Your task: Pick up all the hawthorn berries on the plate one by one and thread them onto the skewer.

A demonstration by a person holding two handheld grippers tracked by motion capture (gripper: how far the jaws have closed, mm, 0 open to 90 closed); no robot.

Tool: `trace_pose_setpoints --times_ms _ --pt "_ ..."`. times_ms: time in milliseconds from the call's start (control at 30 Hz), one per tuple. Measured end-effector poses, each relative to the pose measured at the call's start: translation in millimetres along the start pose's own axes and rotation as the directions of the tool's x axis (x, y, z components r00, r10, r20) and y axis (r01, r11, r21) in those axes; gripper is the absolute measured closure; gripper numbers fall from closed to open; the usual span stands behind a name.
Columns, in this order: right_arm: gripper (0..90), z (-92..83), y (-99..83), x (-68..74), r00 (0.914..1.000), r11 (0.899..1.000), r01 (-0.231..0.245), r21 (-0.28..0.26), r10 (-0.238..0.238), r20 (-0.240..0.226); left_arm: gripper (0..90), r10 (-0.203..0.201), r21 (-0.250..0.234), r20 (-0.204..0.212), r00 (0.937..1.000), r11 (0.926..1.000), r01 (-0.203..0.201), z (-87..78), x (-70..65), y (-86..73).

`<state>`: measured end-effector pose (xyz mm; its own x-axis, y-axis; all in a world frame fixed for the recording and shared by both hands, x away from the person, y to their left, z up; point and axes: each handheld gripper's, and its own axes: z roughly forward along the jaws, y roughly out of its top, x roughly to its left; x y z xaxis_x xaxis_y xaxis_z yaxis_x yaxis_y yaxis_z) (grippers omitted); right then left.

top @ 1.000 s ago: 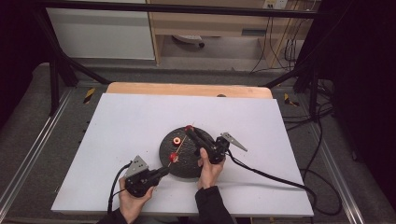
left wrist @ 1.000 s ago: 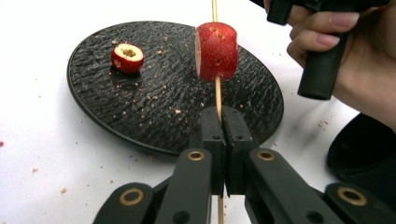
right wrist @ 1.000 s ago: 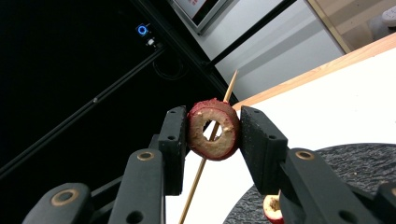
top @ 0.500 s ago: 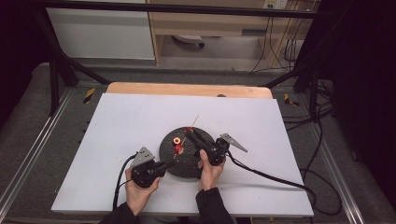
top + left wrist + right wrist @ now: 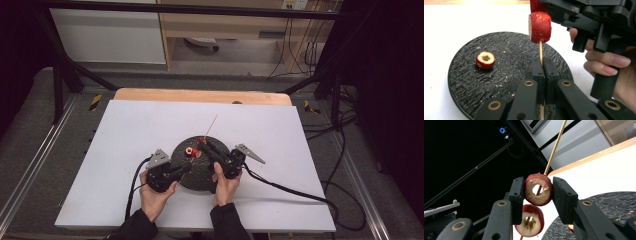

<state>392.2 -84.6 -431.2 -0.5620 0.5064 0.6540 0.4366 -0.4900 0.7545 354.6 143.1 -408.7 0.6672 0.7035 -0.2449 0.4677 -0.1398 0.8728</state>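
A black round plate [image 5: 197, 176] sits mid-table. My left gripper [image 5: 182, 170] is at its near left edge, shut on a thin wooden skewer [image 5: 540, 51] that slants up and away. My right gripper [image 5: 202, 145] reaches over the plate and is shut on a cored red fruit ring [image 5: 544, 196]. The skewer [image 5: 555, 145] runs through that ring's hole. A second ring [image 5: 537, 226] is threaded on the stick just below the held one, seen as a red fruit [image 5: 539, 27] from the left gripper view. A third ring [image 5: 485, 60] lies loose on the plate [image 5: 509, 50].
The plate rests on a white sheet [image 5: 125, 130] over a wooden table [image 5: 200, 95]. Crumbs dot the plate. Black cables [image 5: 290, 187] trail from both grippers across the sheet toward the near edge. Metal frame rails [image 5: 30, 165] flank the table.
My left hand moved up and toward the plate, pushing the skewer farther through the fruit; its tip now pokes out beyond the right gripper. The right hand stayed put.
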Motion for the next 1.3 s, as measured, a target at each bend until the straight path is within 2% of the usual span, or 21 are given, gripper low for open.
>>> trace_pose_setpoints --times_ms 367,600,767,800,867,1000,1067,1267,1300 --pt "61.1 -0.3 -0.1 0.2 0.9999 1.0 0.01 0.006 -0.01 0.005 88.6 0.007 0.005 0.002 1.0 1.0 -0.007 -1.3 1.3 -0.5" --pt "43.6 -5.0 7.9 -0.7 0.9981 0.999 0.049 0.021 -0.05 0.035 88.6 0.015 0.013 0.0 0.9999 0.9998 -0.015 -8.7 7.3 -4.7" --pt "31.5 -11.9 16.0 -5.6 0.9922 0.992 0.098 0.077 -0.104 0.069 88.6 0.025 0.026 -0.003 0.9997 0.9994 -0.025 -16.9 15.3 -8.9" --pt "29.2 -13.1 17.4 -7.4 0.9884 0.987 0.122 0.101 -0.13 0.078 88.6 0.024 0.028 -0.004 0.9997 0.9993 -0.024 -18.5 16.5 -9.7" --pt "24.3 -14.1 18.5 -9.5 0.9842 0.981 0.14 0.137 -0.153 0.088 88.6 0.029 0.033 -0.006 0.9996 0.999 -0.029 -21.4 19.0 -11.1" --pt "16.9 -15.1 19.4 -13.1 0.9714 0.956 0.184 0.227 -0.212 0.107 88.6 0.043 0.049 -0.008 0.999 0.9979 -0.043 -28.2 24.2 -14.4" --pt "13.6 -15.1 19.1 -14.5 0.9671 0.947 0.197 0.255 -0.23 0.108 88.6 0.053 0.06 0.001 0.9986 0.9968 -0.053 -31.3 26.7 -16.3" --pt "7.4 -16.0 18.1 -17.8 0.9546 0.905 0.224 0.361 -0.279 0.105 88.6 0.082 0.09 -0.005 0.9966 0.9927 -0.081 -44.1 34.4 -22.7" --pt "7.0 -16.2 17.9 -18.7 0.9502 0.896 0.237 0.377 -0.294 0.103 88.6 0.085 0.094 -0.009 0.9963 0.992 -0.084 -47.3 36.3 -24.4"
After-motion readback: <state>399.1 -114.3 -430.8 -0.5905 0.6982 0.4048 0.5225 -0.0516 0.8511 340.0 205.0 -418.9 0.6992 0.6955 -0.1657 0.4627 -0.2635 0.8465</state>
